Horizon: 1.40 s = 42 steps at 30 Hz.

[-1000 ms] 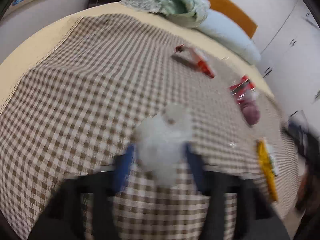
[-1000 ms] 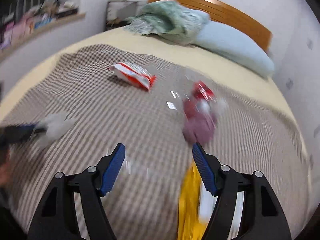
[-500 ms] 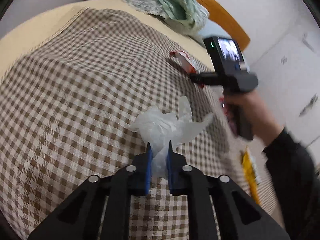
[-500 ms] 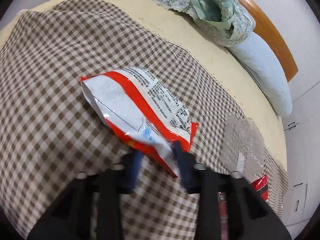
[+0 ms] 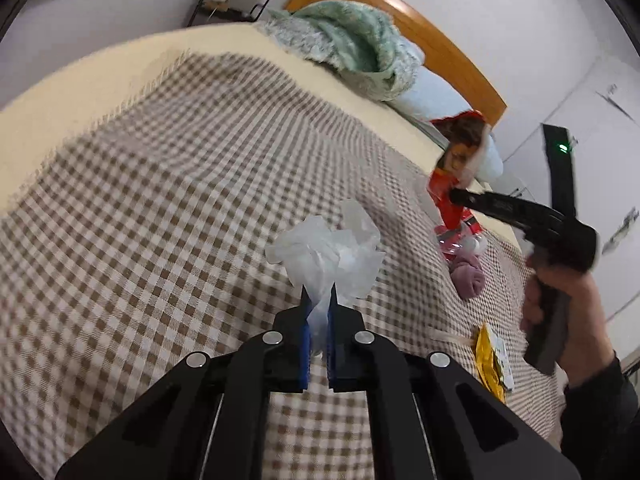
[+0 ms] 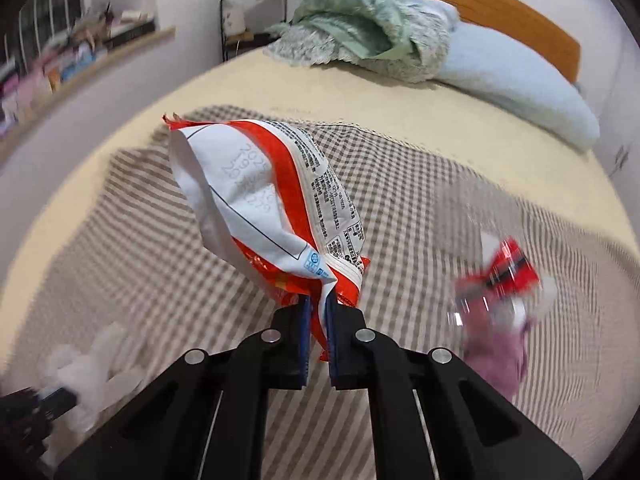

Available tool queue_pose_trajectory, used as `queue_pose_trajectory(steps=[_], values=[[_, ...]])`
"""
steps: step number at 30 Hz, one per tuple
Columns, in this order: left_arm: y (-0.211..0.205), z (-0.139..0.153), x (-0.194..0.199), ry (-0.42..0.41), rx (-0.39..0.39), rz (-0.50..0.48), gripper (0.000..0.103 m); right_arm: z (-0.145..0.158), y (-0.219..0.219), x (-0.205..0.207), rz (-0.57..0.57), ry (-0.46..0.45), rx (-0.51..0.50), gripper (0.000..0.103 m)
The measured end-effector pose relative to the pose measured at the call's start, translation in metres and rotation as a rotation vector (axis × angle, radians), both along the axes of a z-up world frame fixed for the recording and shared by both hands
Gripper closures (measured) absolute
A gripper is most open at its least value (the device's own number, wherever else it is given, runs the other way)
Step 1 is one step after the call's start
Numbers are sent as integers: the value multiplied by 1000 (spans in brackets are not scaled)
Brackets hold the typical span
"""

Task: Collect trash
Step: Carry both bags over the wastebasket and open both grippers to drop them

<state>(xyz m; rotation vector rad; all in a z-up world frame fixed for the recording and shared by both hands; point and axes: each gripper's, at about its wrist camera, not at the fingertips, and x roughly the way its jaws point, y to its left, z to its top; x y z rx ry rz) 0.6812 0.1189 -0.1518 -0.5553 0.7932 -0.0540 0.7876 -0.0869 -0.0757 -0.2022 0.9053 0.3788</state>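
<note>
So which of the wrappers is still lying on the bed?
The yellow wrapper, flat on the checked blanket; the red-and-white snack bag hangs from the right gripper.

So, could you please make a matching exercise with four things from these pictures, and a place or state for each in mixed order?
Things:
1. crumpled white plastic
2. red and white snack bag
3. yellow wrapper
4. green blanket

Places or states:
A. lying flat on the checked cover
B. pinched in the right gripper
C. piled near the headboard
D. pinched in the left gripper

Pairs: 1-D, 2-B, 3-A, 4-C
</note>
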Motion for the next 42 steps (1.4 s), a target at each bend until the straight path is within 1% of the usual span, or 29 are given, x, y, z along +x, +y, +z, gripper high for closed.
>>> queue_pose_trajectory(steps=[2, 3, 5, 6, 8, 9, 11, 13, 16, 20, 21, 24, 27, 29, 31, 32, 33, 34, 35, 36, 38, 40, 42], values=[[-12, 21, -13, -21, 26, -6, 100, 14, -14, -31, -2, 12, 46, 96], [-16, 28, -19, -34, 32, -12, 101, 24, -22, -51, 11, 5, 60, 96], [-30, 46, -38, -68, 46, -39, 101, 41, -35, -85, 28, -14, 73, 96], [-43, 57, -52, -79, 72, -63, 101, 49, -46, -104, 28, -18, 88, 96], [-57, 67, -67, -86, 111, -81, 101, 61, -68, -136, 17, -24, 129, 96], [-66, 74, -77, -88, 127, -94, 101, 69, -84, -159, 9, -32, 163, 96], [-86, 84, -99, -83, 160, -127, 101, 76, -103, -187, 0, -41, 210, 96], [-105, 92, -121, -85, 199, -159, 101, 84, -126, -224, -13, -59, 246, 96], [-132, 103, -153, -92, 223, -208, 101, 86, -154, -262, -39, -73, 268, 96], [-172, 113, -188, -104, 258, -274, 101, 78, -199, -308, -85, -57, 325, 96], [-188, 116, -199, -107, 267, -302, 101, 74, -210, -321, -98, -50, 337, 96], [-221, 115, -220, -117, 263, -380, 101, 62, -238, -354, -133, -45, 343, 96], [-262, 100, -239, -83, 254, -485, 101, 44, -271, -394, -179, -28, 352, 96], [-294, 85, -251, -44, 270, -573, 101, 24, -296, -418, -208, -9, 384, 96], [-325, 57, -265, 25, 265, -680, 101, -5, -326, -447, -264, 33, 431, 96], [-334, 47, -268, 56, 262, -712, 101, -17, -336, -459, -287, 53, 435, 96], [-349, 28, -275, 106, 258, -756, 101, -37, -351, -478, -328, 83, 428, 96], [-357, 18, -278, 137, 258, -774, 101, -48, -360, -489, -355, 102, 426, 96], [-365, 7, -280, 173, 260, -795, 101, -67, -373, -505, -397, 134, 418, 96], [-377, -9, -284, 218, 264, -822, 101, -79, -381, -515, -426, 153, 407, 96], [-388, -27, -284, 260, 275, -846, 101, -111, -399, -535, -496, 219, 365, 96], [-401, -44, -288, 302, 302, -866, 101, -152, -415, -548, -554, 314, 283, 96], [-410, -58, -289, 334, 312, -875, 101, -191, -426, -555, -586, 412, 247, 96]])
